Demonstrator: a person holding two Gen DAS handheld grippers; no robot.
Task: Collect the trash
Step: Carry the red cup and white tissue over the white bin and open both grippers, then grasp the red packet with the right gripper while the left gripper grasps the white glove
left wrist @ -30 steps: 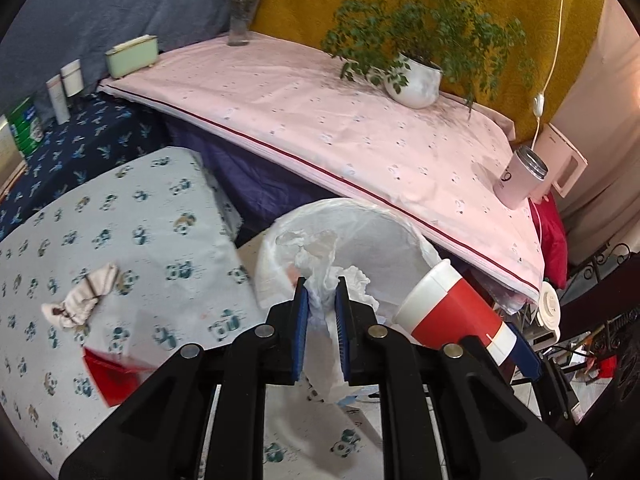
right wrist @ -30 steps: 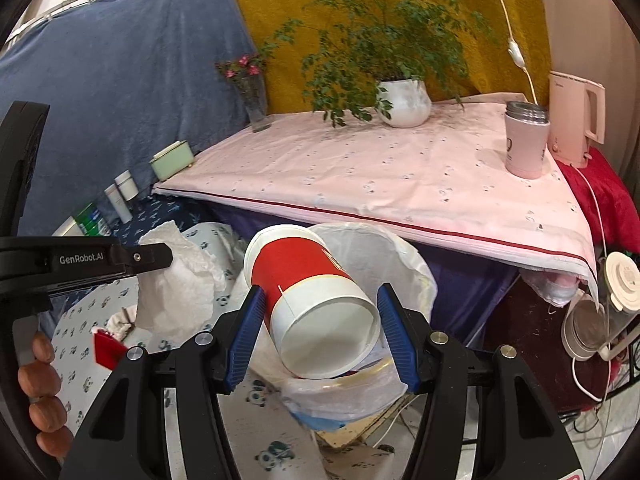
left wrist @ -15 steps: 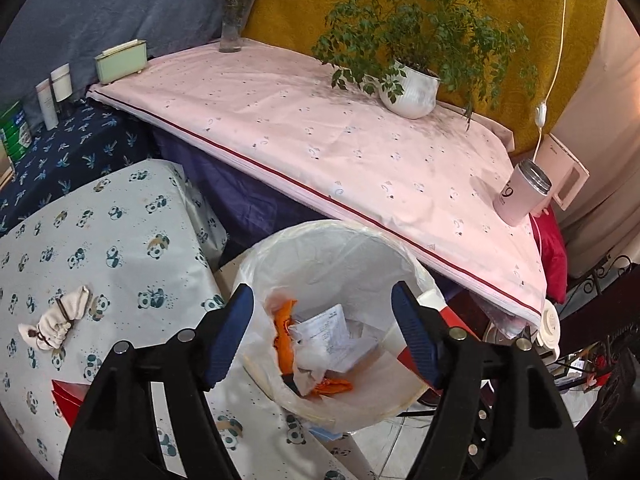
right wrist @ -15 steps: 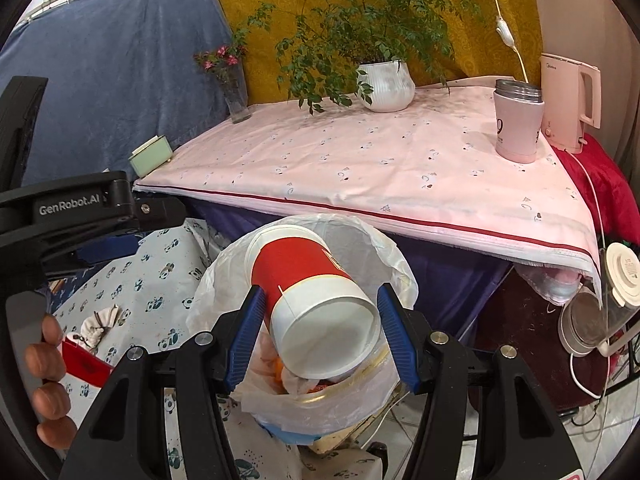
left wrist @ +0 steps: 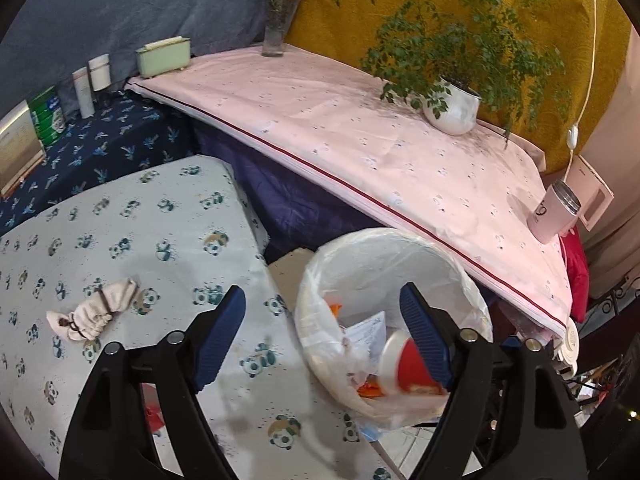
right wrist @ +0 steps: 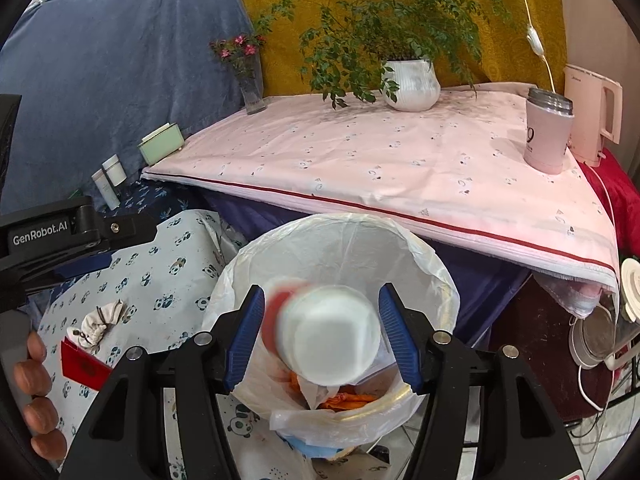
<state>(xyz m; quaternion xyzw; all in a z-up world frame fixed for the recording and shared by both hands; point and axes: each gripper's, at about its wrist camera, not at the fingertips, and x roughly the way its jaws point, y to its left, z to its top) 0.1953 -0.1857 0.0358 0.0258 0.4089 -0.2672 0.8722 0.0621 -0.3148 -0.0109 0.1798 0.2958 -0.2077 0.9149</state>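
A bin lined with a white plastic bag (left wrist: 460,276) (right wrist: 432,264) stands beside the panda-print table and holds orange scraps and paper. A red and white paper cup (right wrist: 328,336) is blurred, falling between my right gripper's (right wrist: 322,330) open fingers into the bin; it also shows inside the bin in the left wrist view (left wrist: 404,368). My left gripper (left wrist: 322,328) is open and empty, over the bin's left rim. A cream cloth bundle (left wrist: 92,312) (right wrist: 98,322) and a red packet (right wrist: 82,364) lie on the panda-print table (left wrist: 160,216).
A pink-covered table (left wrist: 360,140) behind the bin carries a potted plant (left wrist: 452,108), a flower vase (left wrist: 276,28), a green box (left wrist: 162,56), a pink tumbler (right wrist: 546,136) and a kettle (right wrist: 592,120). Bottles (left wrist: 90,82) stand on a dark blue cloth.
My left gripper opened and dropped the white tissue into the bin, then shifted left. My right gripper opened and released the red and white cup, which is dropping into the bin.
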